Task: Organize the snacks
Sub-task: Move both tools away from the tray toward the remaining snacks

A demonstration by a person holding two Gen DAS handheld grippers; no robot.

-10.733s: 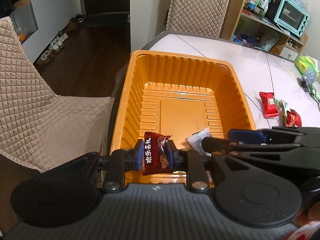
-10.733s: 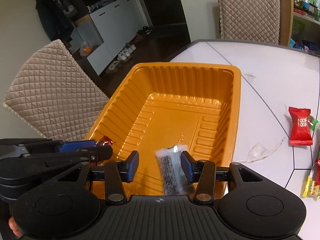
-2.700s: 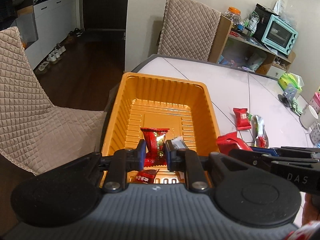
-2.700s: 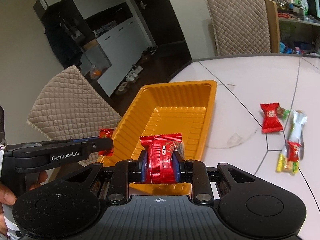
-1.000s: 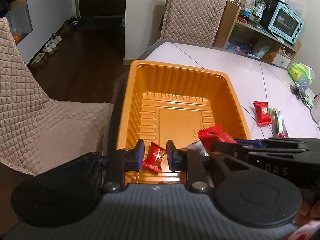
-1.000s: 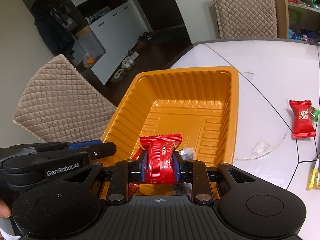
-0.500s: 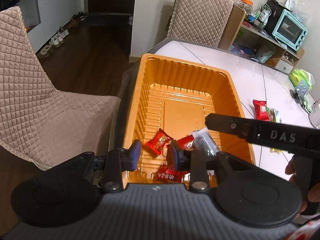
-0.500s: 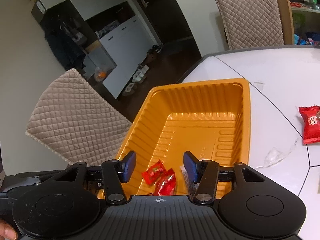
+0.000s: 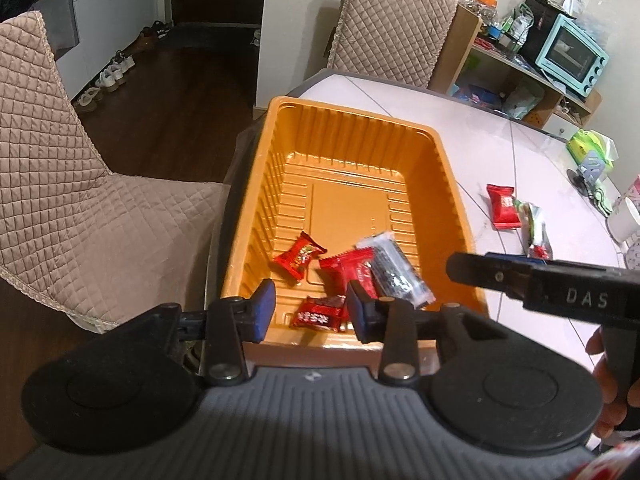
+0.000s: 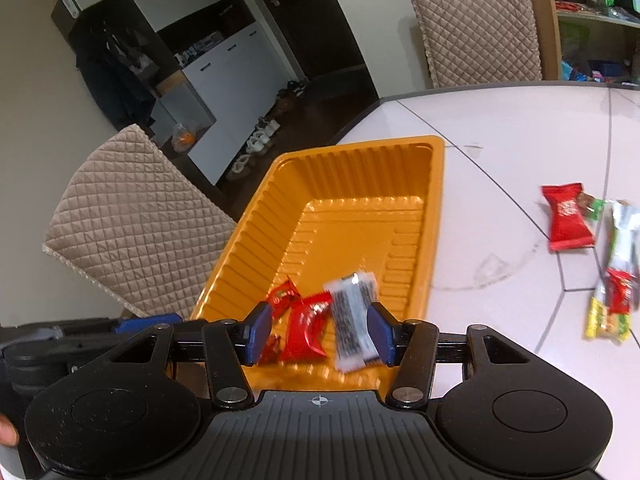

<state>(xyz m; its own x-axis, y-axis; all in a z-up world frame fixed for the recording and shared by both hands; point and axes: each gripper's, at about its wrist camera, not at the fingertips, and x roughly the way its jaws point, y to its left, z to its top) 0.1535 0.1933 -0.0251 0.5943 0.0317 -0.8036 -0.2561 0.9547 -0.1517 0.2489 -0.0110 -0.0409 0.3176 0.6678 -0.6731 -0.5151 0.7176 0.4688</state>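
The snacks [image 9: 352, 272] lie in the near end of the orange tray [image 9: 260, 184], below and clear of both pairs of fingers. A second ago each gripper clamped a red packet; the left gripper [image 9: 310, 310] and right gripper [image 10: 318, 334] have just been opening, fingers apart with nothing gripped. Both tilt down over the tray's near rim at lower centre. More packets [image 10: 566, 220] lie on the surface at right

You are viewing evenly lit indoor frames; light falls from above, and soft glare sits on the white table [image 10: 500, 132] and on the orange tray [image 9: 352, 216] floor. Fisheye distortion bends the far chairs and walls at the edges. In the right wrist view, motion blur smears the clear packet [image 10: 352, 320]. The far doorway [image 10: 312, 20] stays dim.
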